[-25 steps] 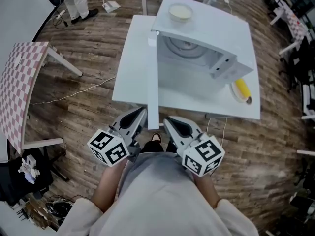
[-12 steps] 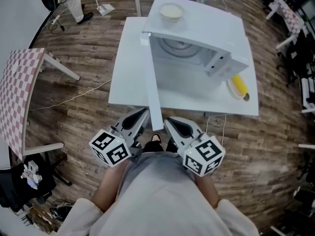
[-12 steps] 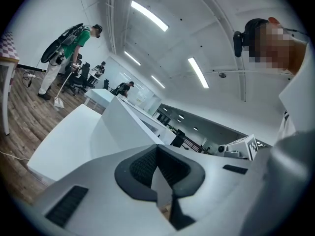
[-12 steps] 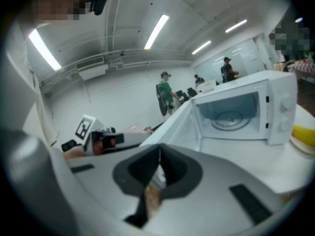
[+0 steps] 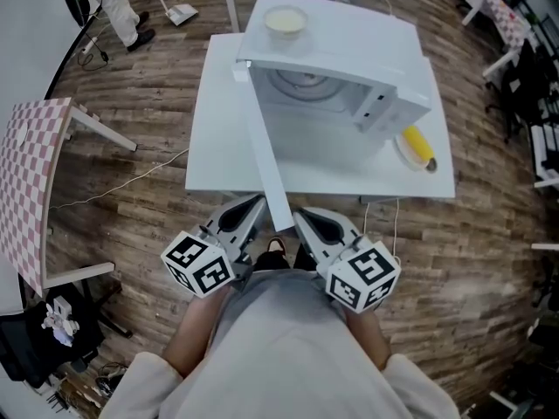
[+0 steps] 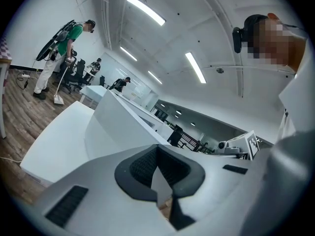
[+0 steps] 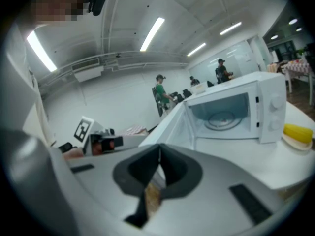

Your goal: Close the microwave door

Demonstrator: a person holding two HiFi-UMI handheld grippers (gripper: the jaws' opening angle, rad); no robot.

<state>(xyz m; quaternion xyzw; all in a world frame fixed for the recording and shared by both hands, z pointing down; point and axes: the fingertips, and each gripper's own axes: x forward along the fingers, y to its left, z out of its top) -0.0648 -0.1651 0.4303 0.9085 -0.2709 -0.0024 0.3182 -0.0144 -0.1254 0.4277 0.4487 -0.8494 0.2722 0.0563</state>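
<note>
Head view: a white box-shaped microwave (image 5: 349,68) stands on the white tabletop (image 5: 218,147), a cream bowl (image 5: 286,22) on its roof and yellow food (image 5: 417,149) beside it at right. Its flat white door (image 5: 266,155) is wide open; its long edge points toward the person, and its free end appears between the left tongs (image 5: 244,212) and the right tongs (image 5: 310,221).

Left gripper view: the tongs are pressed together and hold nothing.

Right gripper view: these tongs are also pressed together and empty, and the open cavity faces them.

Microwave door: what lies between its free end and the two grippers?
Nothing. In the head view the open microwave door ends in the gap between the left gripper and right gripper, both shut and empty; no contact shows.
</note>
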